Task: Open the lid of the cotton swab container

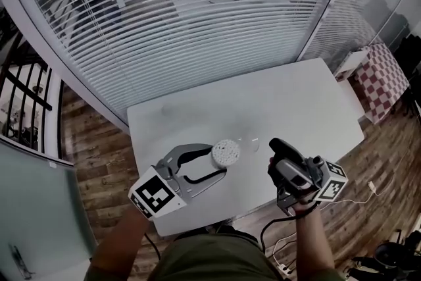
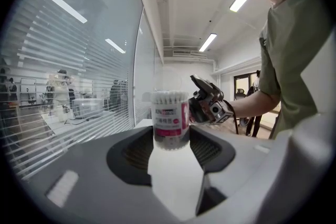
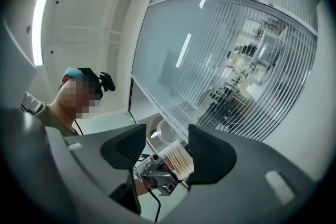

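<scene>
Left tongs [image 1: 220, 161]: clamped on the lower wall of the cotton swab container [image 1: 225, 153], which looks to stand upright on the front part of the desk [image 1: 296, 102].
Handling: likely light, thin clear plastic that is slick, easy to tip and easy to dent. Grip it low and gently, as you have it.
Lid [image 3: 164, 131]: appears already off, a clear round cap lying on the desk just beside the container.
Right tongs [image 3: 167, 150]: spread wide with nothing between them, held apart from the container on its right.
Views: your left gripper view shows the label and the bare swab tips. Only the right gripper view shows the lid plainly, and the head view hardly shows it.
</scene>
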`<control>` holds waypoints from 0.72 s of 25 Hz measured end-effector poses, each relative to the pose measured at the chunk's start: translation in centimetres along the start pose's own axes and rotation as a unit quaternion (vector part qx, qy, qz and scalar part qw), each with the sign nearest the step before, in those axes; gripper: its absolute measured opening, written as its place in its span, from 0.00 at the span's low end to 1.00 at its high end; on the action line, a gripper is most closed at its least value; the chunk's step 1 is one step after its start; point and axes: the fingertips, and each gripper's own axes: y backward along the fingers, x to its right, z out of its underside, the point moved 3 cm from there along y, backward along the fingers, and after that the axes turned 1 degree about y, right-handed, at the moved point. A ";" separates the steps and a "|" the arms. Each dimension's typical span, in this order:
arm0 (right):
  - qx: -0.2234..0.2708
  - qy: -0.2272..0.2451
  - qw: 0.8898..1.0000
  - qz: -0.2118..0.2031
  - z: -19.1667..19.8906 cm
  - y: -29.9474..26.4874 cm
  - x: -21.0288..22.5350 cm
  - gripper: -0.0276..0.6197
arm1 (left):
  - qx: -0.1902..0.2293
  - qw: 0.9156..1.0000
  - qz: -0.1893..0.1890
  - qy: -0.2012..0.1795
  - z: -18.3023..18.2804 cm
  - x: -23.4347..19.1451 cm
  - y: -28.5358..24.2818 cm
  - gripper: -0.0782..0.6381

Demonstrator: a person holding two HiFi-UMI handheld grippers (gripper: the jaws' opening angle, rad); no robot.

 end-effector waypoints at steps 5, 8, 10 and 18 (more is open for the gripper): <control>-0.014 0.007 1.000 0.012 0.8 0.2 -0.1 0.45 | 0.004 1.000 -0.002 -0.004 -0.2 0.0 0.2 0.42; -0.024 0.013 0.999 0.022 1.3 0.2 -0.3 0.45 | 0.007 1.000 -0.003 -0.004 -0.4 0.1 0.2 0.42; -0.033 0.018 0.999 0.029 1.6 0.3 -0.5 0.45 | 0.009 1.000 -0.004 -0.003 -0.6 0.1 0.3 0.42; -0.050 0.015 0.998 0.044 3.0 0.8 -0.4 0.41 | 0.005 1.000 -0.006 -0.007 -1.2 0.2 0.5 0.42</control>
